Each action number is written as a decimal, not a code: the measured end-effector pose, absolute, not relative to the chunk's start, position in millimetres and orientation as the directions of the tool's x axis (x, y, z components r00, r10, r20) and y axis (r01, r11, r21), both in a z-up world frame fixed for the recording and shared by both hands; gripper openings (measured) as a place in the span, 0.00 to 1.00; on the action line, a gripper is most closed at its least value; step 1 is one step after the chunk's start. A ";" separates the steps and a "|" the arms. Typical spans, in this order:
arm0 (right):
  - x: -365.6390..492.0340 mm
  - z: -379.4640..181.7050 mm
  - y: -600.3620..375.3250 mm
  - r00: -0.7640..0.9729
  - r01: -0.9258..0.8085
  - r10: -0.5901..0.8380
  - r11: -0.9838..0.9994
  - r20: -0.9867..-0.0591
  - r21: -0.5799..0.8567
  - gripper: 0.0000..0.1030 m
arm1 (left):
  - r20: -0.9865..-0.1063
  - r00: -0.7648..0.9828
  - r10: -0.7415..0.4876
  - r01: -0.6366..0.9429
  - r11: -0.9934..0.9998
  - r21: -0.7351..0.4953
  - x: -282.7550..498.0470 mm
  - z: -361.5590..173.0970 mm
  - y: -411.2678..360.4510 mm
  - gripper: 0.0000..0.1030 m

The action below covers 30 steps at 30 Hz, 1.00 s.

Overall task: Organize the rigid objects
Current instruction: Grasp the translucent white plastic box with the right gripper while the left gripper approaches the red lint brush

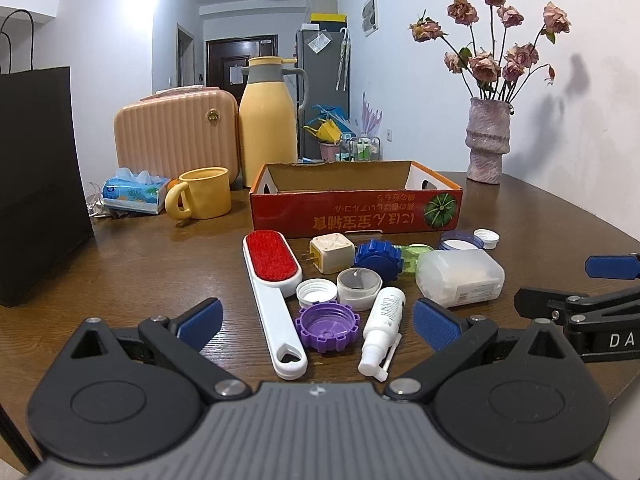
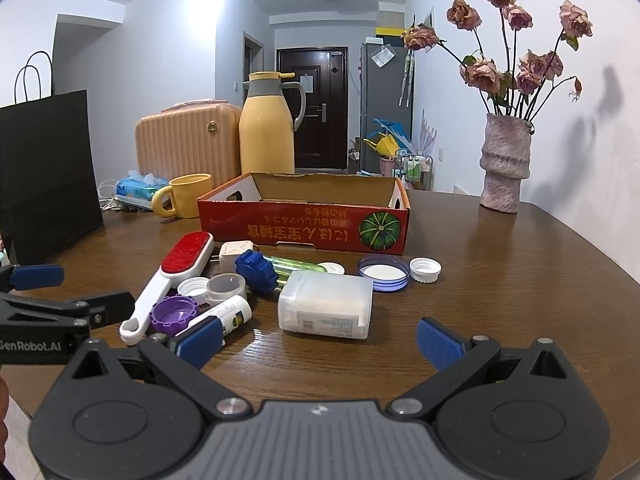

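A red cardboard box (image 1: pixel 356 210) (image 2: pixel 304 226) stands open at mid-table. In front of it lie a red-and-white lint brush (image 1: pixel 272 284) (image 2: pixel 168 280), a purple cap (image 1: pixel 326 326) (image 2: pixel 174 314), a white spray bottle (image 1: pixel 382 322) (image 2: pixel 228 312), a cream plug (image 1: pixel 330 252), a blue cap (image 1: pixel 378 258) (image 2: pixel 256 272) and a translucent plastic case (image 1: pixel 460 278) (image 2: pixel 326 304). My left gripper (image 1: pixel 316 324) is open just short of the brush handle and spray bottle. My right gripper (image 2: pixel 318 338) is open just before the plastic case. Neither holds anything.
A black paper bag (image 1: pixel 38 188) stands at the left. Behind the box are a yellow mug (image 1: pixel 204 192), a yellow thermos (image 1: pixel 268 124), a peach case (image 1: pixel 176 136) and a tissue pack (image 1: pixel 134 190). A vase of dried roses (image 1: pixel 486 140) (image 2: pixel 506 160) stands at the right. Loose lids (image 2: pixel 384 274) lie right of the pile.
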State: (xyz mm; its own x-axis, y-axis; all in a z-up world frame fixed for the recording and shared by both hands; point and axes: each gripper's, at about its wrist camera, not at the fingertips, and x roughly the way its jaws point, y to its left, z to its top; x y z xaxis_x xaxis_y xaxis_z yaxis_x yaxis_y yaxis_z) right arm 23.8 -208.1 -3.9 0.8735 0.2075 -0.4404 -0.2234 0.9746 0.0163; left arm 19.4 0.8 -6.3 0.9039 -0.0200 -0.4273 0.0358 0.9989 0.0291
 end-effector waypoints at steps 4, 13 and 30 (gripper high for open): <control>32.6 -4.6 -207.8 0.867 -0.219 0.203 0.976 -0.456 0.017 1.00 | -0.440 0.898 -0.023 0.040 0.999 0.029 28.4 -9.4 2.2 1.00; 64.7 -13.8 -202.0 0.843 -0.205 0.187 0.979 -0.504 0.019 1.00 | -0.476 0.879 -0.014 0.030 0.999 0.025 53.5 -15.7 8.9 1.00; 132.4 -33.7 -174.6 0.792 -0.180 0.148 0.984 -0.592 0.004 1.00 | -0.581 0.813 0.048 -0.054 0.999 0.006 111.1 -28.6 36.2 1.00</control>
